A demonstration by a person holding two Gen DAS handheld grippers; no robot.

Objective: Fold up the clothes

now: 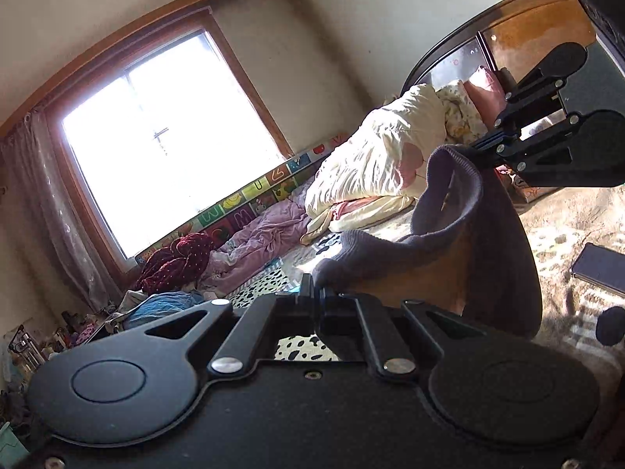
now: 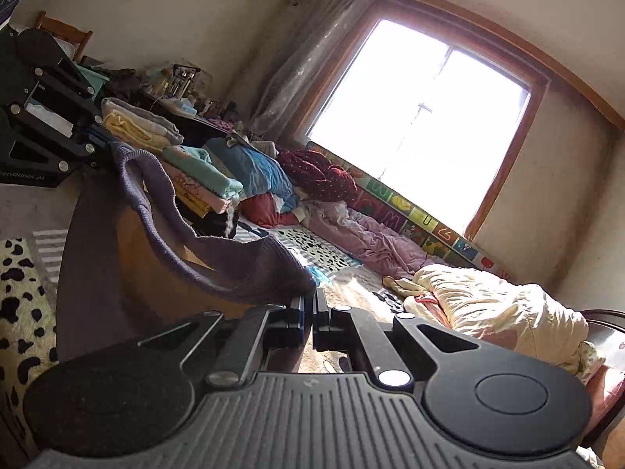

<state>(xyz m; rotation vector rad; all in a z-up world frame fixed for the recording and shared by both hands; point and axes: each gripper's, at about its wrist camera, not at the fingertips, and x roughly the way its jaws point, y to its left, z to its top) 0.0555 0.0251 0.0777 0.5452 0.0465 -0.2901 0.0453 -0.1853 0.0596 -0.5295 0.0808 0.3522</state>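
Observation:
A dark purple knit garment with a brown inner side [image 1: 449, 234] hangs in the air between my two grippers above the bed. My left gripper [image 1: 314, 287] is shut on one end of its ribbed hem. My right gripper [image 1: 474, 148] shows at the upper right of the left wrist view, shut on the other end. In the right wrist view the garment [image 2: 218, 262] sags between my right gripper [image 2: 312, 301], shut on the hem, and my left gripper [image 2: 99, 140] at the far left, shut on the hem's other corner.
The bed carries a dalmatian-spotted sheet [image 2: 316, 250], a cream duvet [image 1: 375, 156], a lilac blanket [image 1: 265, 242], a red spotted garment [image 2: 316, 172] and a stack of folded clothes [image 2: 195, 172]. A phone [image 1: 601, 265] lies on the bed at right. A wooden headboard [image 1: 539, 27] and a window [image 1: 164, 136] stand behind.

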